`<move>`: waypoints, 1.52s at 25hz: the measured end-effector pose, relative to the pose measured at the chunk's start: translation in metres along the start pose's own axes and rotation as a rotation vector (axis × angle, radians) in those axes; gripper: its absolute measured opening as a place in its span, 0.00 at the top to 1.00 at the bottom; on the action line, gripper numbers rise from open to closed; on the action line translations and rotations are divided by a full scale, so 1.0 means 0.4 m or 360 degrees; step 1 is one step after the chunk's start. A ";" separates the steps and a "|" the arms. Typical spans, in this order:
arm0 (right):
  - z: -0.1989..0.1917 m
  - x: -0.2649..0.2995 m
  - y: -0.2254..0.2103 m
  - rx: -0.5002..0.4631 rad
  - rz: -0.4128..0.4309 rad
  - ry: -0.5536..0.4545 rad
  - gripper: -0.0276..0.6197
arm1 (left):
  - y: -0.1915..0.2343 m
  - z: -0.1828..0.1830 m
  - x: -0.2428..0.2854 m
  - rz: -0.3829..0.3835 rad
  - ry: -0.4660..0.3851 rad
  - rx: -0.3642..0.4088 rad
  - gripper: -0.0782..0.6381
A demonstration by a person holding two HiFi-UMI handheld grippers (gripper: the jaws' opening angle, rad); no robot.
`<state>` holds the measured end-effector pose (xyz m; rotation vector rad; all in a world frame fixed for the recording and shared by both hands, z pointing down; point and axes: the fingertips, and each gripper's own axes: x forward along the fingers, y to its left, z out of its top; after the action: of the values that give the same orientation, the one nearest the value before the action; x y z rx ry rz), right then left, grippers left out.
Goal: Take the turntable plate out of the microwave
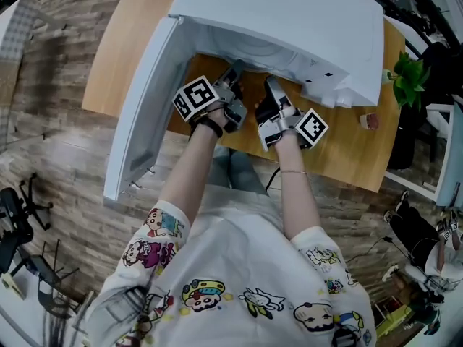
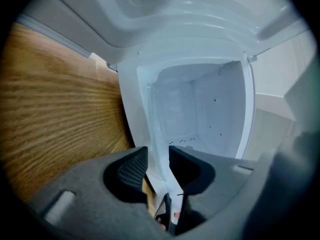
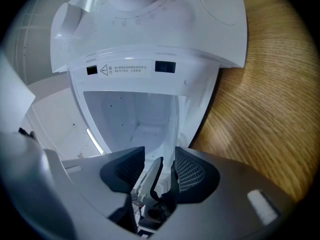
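Stands at a wooden desk (image 1: pixel 130 42) before a white microwave (image 1: pixel 289 13), its door (image 1: pixel 141 114) swung open at the left. Holds the left gripper (image 2: pixel 158 159) on its side at the mouth, jaws apart and clamped on nothing, the pale front edge of the oven floor showing between them, with the glass plate (image 1: pixel 249 49) lying inside on that floor just past the tips. Holds the right gripper (image 3: pixel 160 159) close beside it, also on its side, jaws parted and pinching nothing
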<state>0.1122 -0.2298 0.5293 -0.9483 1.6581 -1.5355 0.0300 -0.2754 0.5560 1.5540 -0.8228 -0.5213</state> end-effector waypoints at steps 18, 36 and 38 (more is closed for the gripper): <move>0.000 -0.002 -0.010 0.0030 -0.0011 -0.0003 0.68 | 0.007 0.009 0.012 0.0036 -0.0073 -0.0083 0.84; -0.003 0.032 -0.059 0.0105 -0.0061 -0.0013 0.68 | 0.018 -0.055 -0.067 0.0055 -0.0017 -0.0218 0.85; 0.001 0.036 -0.065 0.0126 -0.0062 -0.0024 0.68 | 0.018 -0.060 -0.072 0.0057 -0.0012 -0.0223 0.85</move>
<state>0.1069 -0.2435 0.5554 -0.9524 1.5650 -1.6041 0.0277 -0.2379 0.5632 1.4074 -0.8015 -0.5477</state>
